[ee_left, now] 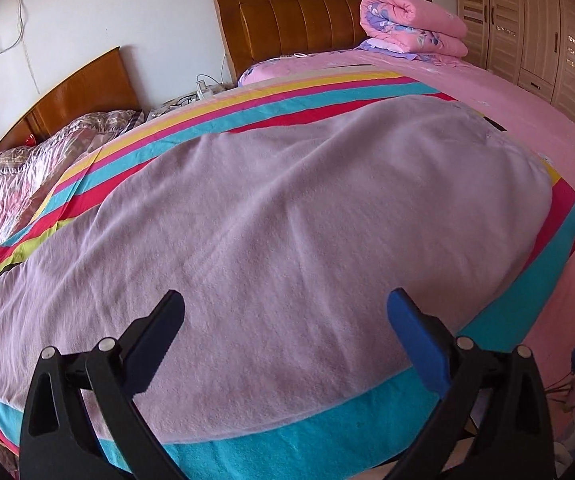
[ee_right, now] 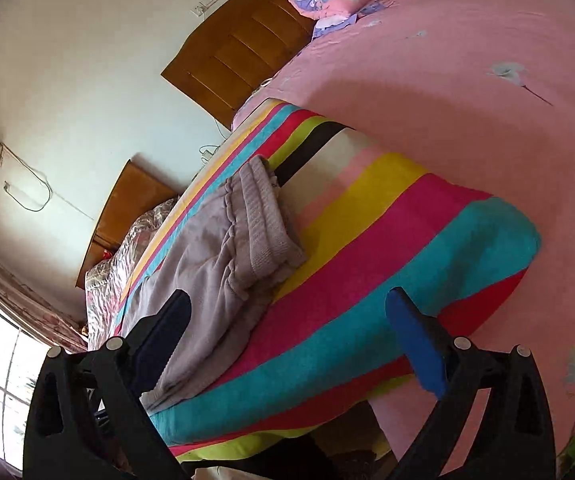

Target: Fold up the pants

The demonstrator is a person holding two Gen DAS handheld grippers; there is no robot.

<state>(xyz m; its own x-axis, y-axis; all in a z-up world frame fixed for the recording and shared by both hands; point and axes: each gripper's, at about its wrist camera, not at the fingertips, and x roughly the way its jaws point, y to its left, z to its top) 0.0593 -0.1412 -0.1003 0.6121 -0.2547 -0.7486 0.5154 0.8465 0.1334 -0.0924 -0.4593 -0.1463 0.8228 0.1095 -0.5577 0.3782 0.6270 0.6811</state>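
Lilac fleece pants [ee_left: 271, 216] fill our left wrist view, lying flat on the striped blanket [ee_left: 327, 92], long axis running from 8 to 2 o'clock. Our left gripper [ee_left: 285, 308] hovers spread, empty. From the right wrist, the pants [ee_right: 215, 248] stretch from 7 toward 12, ribbed waistband [ee_right: 267, 216] farthest; our right gripper [ee_right: 287, 308] is spread too.

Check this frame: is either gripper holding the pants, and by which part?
Nothing is held. The left gripper and right gripper are both open above the pants, which lie on the striped blanket.
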